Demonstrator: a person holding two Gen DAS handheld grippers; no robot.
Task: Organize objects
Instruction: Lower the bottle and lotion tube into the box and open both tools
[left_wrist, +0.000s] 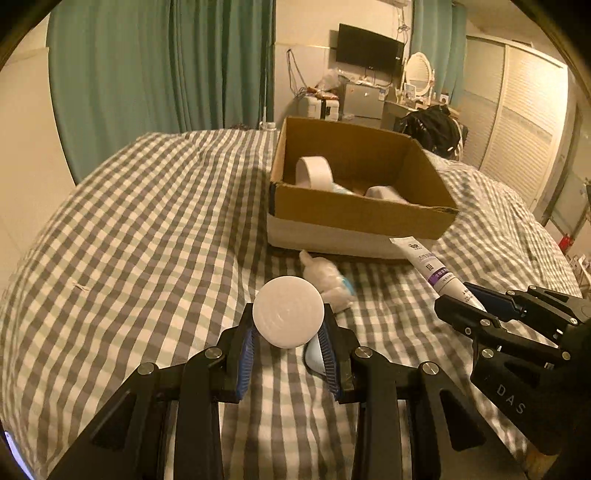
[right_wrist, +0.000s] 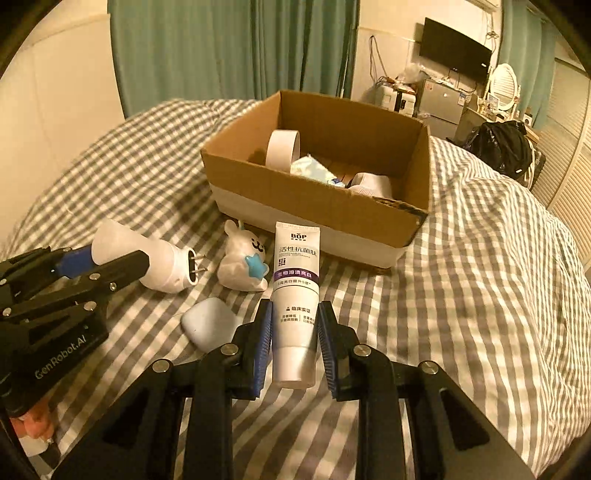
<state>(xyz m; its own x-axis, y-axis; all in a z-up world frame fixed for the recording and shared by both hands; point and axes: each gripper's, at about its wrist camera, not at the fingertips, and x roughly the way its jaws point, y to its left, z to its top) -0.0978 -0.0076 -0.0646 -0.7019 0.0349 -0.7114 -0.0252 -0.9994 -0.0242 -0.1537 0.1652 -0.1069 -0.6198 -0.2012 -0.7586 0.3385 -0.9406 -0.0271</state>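
Note:
My left gripper is shut on a white plug-in device, round end toward the camera; in the right wrist view the device shows its two prongs, held by the left gripper. My right gripper is shut on a white and purple tube, also in the left wrist view. An open cardboard box on the checked bed holds a tape roll and other items. A white plush toy and a pale blue case lie on the bed between the grippers.
The checked bedspread stretches left of the box. Teal curtains hang behind. A desk with a TV, a mirror and a black bag stands beyond the bed on the right.

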